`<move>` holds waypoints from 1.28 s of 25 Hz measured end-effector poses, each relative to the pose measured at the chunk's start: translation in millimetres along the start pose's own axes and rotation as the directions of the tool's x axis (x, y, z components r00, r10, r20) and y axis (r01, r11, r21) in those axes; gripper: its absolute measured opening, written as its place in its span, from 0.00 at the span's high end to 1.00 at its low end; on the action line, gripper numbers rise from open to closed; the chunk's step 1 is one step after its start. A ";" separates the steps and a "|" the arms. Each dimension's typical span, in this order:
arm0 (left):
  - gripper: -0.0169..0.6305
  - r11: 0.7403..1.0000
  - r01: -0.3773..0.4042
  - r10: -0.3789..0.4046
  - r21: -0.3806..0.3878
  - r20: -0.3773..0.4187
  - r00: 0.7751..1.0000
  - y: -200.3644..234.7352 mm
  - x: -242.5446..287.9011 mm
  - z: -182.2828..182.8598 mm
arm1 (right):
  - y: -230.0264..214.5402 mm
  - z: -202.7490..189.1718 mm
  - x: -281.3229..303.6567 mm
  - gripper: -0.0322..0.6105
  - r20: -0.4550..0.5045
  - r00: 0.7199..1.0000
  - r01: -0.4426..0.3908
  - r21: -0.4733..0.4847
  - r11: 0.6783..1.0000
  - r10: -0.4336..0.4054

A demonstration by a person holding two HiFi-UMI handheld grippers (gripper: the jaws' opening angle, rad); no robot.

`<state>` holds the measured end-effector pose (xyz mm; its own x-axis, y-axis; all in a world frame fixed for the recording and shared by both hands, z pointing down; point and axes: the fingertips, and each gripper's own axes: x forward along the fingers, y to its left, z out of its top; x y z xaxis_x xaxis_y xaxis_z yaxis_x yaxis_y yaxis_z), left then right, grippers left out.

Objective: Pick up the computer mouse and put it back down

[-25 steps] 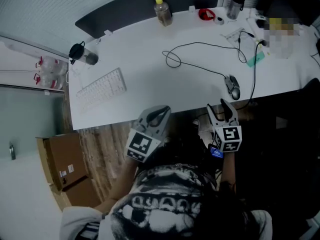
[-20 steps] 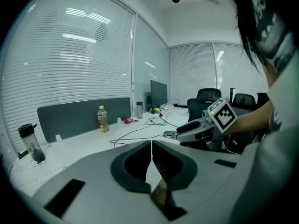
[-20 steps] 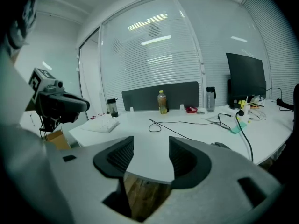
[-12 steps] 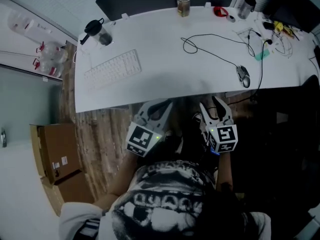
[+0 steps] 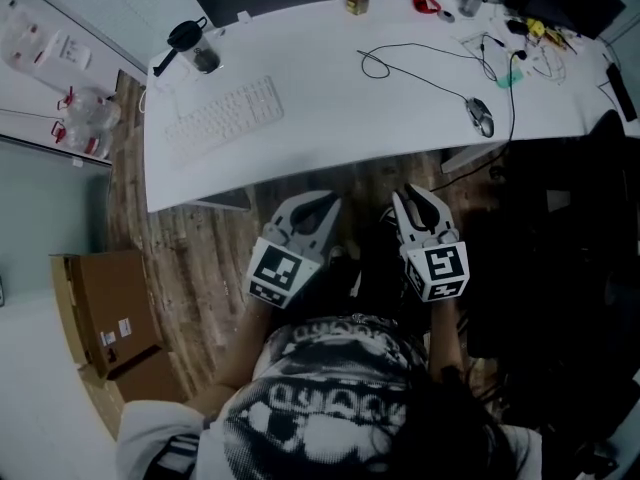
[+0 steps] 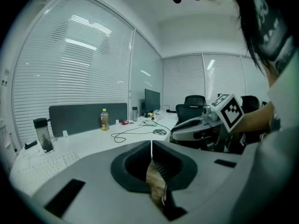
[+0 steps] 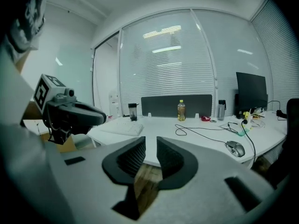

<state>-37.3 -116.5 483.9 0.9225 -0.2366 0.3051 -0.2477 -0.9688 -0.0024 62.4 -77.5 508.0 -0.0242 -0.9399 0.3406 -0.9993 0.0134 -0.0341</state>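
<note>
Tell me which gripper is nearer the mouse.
Right. The right gripper, its empty jaws just closing, is short of the desk edge below the mouse; the left gripper is farther left, also off the desk.

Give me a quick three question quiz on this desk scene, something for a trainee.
1. True or false: the computer mouse lies on the white desk, at the opposite end from the keyboard.
2. Which stands nearest the keyboard? A the yellow-capped bottle, B the dark tumbler, C the computer mouse.
3. Fill in: the left gripper has its jaws ___ (open or shut).

Key: 1 true; 2 B; 3 shut.
</note>
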 end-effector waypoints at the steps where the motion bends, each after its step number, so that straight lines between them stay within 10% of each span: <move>1: 0.96 1.000 0.007 -0.007 0.001 0.005 1.000 -3.2 -3.2 -0.7 | 4.4 -0.3 -3.8 0.86 0.002 1.000 0.004 -0.002 1.000 -0.004; 32: 0.96 0.995 0.090 -0.092 0.044 0.038 0.995 -48.1 -19.2 -2.1 | 33.6 -7.6 -44.4 0.96 0.003 1.000 -0.012 -0.065 0.998 0.012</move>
<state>-43.8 -65.2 480.2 0.9520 -0.1490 0.2675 -0.1500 -0.9885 -0.0167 29.7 -32.8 498.8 -0.0361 -0.9408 0.3372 -0.9986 0.0467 0.0233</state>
